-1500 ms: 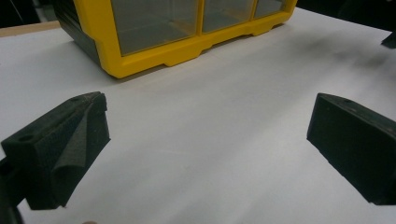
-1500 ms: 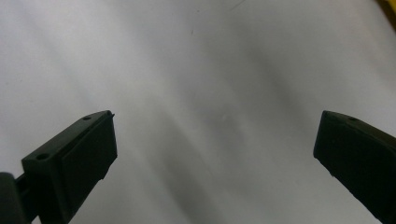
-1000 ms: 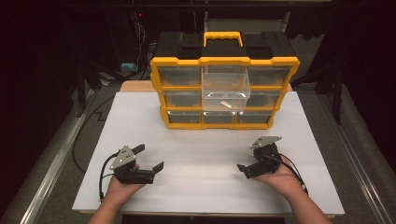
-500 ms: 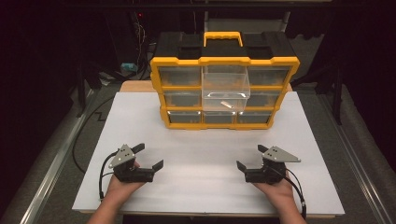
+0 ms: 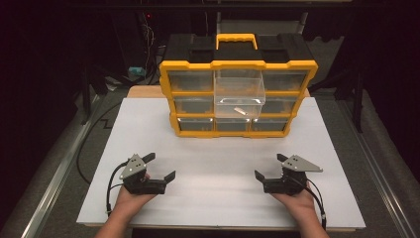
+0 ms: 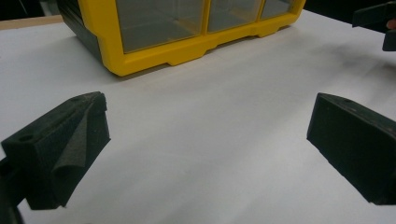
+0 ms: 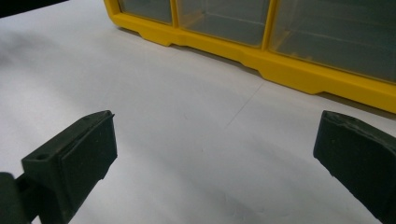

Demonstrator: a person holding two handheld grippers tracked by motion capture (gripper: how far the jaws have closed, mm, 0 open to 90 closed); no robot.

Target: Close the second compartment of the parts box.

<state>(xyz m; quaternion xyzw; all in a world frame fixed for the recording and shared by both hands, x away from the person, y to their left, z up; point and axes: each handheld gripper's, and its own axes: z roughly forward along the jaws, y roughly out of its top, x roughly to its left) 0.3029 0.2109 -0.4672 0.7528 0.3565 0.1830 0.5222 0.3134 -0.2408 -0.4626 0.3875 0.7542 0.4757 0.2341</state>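
A yellow-and-black drawer cabinet point(image 5: 237, 69) stands at the back middle of the white board point(image 5: 218, 148). Its clear middle drawer point(image 5: 239, 94) is pulled out, with a small pale piece point(image 5: 240, 111) lying inside. My left gripper point(image 5: 159, 166) rests open near the front left, with nothing between its jaws. My right gripper point(image 5: 270, 166) rests open near the front right, also with nothing in it. In the left gripper view the gripper point(image 6: 208, 140) faces the cabinet's bottom row point(image 6: 177, 28). In the right gripper view the gripper point(image 7: 215, 154) faces the same row point(image 7: 280, 51).
Bare white board lies between the two grippers and the cabinet. Dark floor, metal rails and cables point(image 5: 89, 144) flank the board. The right gripper's jaw point(image 6: 376, 18) shows at the top right of the left gripper view.
The right hand has drawn back a little toward the near edge and levelled its gripper. The left gripper has barely moved. Both stay open.
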